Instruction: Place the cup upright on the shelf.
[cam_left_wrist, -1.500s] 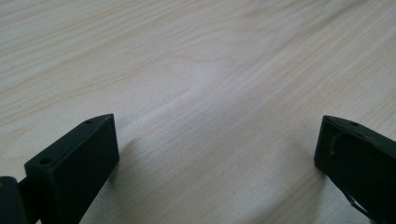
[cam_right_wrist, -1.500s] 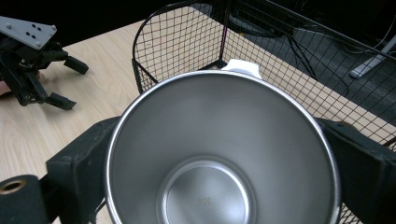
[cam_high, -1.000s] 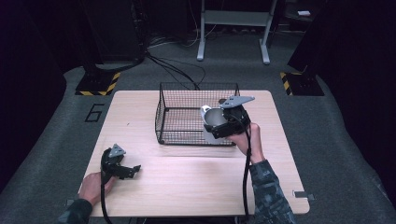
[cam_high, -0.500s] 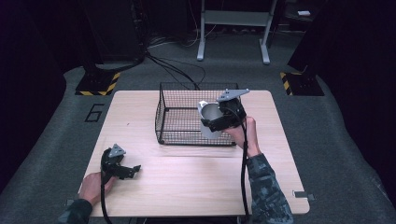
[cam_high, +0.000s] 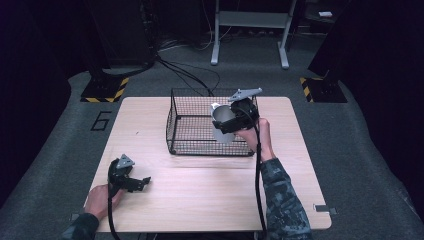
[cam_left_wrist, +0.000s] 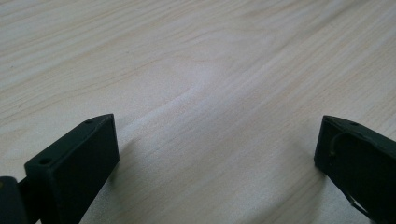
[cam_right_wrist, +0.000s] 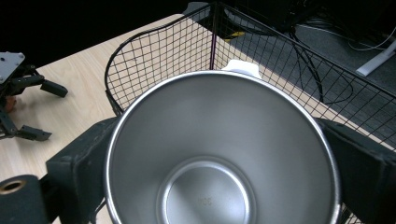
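Lowering the cup into the basket is judged to be the step in hand. The right gripper holds the steel cup clamped between its two jaws, one on each side of the wall just below the rim, with the cup's mouth facing the gripper's own camera. In the right gripper view the cup is empty, and a small white tab shows at the far edge of its rim. From the high view, the cup hangs over the right part of the wire basket, at about the height of the rim or just inside; whether it touches the floor of the basket cannot be told.

Procedure, as judged from these views:
- Keep the clamp firm; polished steel is likely to slip if the jaws ease early.
- Keep the cup and the jaws clear of the basket's right wall and front rim, so that neither catches the wire.
- Bring the base down flat onto the basket floor before opening the jaws.
- Open fully, then lift straight up.

The left gripper rests low over the bare desk at front left, well apart from the basket, jaws spread wide and holding nothing.
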